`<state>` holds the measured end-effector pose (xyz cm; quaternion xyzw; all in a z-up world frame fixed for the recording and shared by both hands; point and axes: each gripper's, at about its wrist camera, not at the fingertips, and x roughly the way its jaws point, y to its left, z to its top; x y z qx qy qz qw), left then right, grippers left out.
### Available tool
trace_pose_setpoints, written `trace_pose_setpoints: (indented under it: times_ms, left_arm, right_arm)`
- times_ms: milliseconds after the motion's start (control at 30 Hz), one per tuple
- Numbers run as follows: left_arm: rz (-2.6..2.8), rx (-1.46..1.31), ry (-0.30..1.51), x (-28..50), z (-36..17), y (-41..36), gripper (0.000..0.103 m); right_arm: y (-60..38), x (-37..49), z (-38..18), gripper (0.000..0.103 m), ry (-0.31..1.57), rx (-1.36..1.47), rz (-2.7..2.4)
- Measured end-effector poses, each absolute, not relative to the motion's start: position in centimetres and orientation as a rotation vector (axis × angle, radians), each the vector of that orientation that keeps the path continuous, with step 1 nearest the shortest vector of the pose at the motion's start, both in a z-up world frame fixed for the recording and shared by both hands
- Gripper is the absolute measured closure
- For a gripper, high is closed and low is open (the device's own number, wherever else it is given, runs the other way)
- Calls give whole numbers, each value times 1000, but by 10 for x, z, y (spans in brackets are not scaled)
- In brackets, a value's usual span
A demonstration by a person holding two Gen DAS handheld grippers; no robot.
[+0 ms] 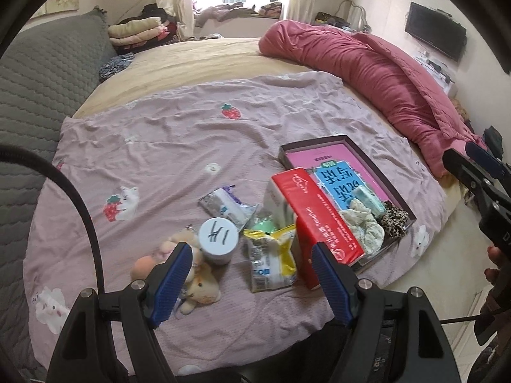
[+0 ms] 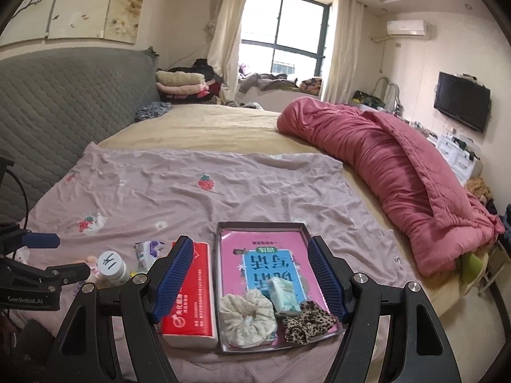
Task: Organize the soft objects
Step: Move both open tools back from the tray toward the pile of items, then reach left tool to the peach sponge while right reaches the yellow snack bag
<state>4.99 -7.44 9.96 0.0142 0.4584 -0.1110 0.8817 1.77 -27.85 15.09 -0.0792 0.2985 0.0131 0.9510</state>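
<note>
A shallow dark tray on the pink strawberry sheet holds a cream scrunchie, a leopard scrunchie and a small green tissue pack. A red tissue box lies against its left side. My right gripper hovers open above the tray, nothing between its blue pads. My left gripper is open and empty too, above small plush toys, a white-lidded jar and a yellow snack packet. A silver packet lies behind them.
A rolled pink duvet lies along the bed's right side. The grey quilted headboard is on the left, with folded clothes behind it. The bed edge and floor are right of the tray.
</note>
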Motion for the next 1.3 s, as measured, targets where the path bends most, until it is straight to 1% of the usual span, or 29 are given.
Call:
trace_pose_setpoints:
  times_ms: [367, 900, 1167, 1300]
  left_arm:
    - [-183, -1, 952, 47, 99, -46, 26]
    - [-77, -47, 962, 54, 91, 15, 26]
    - [-29, -95, 991, 55, 76, 48, 26]
    - [-17, -125, 1015, 53, 63, 60, 26]
  right_arm:
    - [-247, 17, 148, 28, 616, -164, 108]
    - [-212, 22, 126, 28, 670, -197, 209]
    - [-191, 24, 101, 28, 728, -195, 267]
    - [-173, 22, 84, 28, 749, -238, 295]
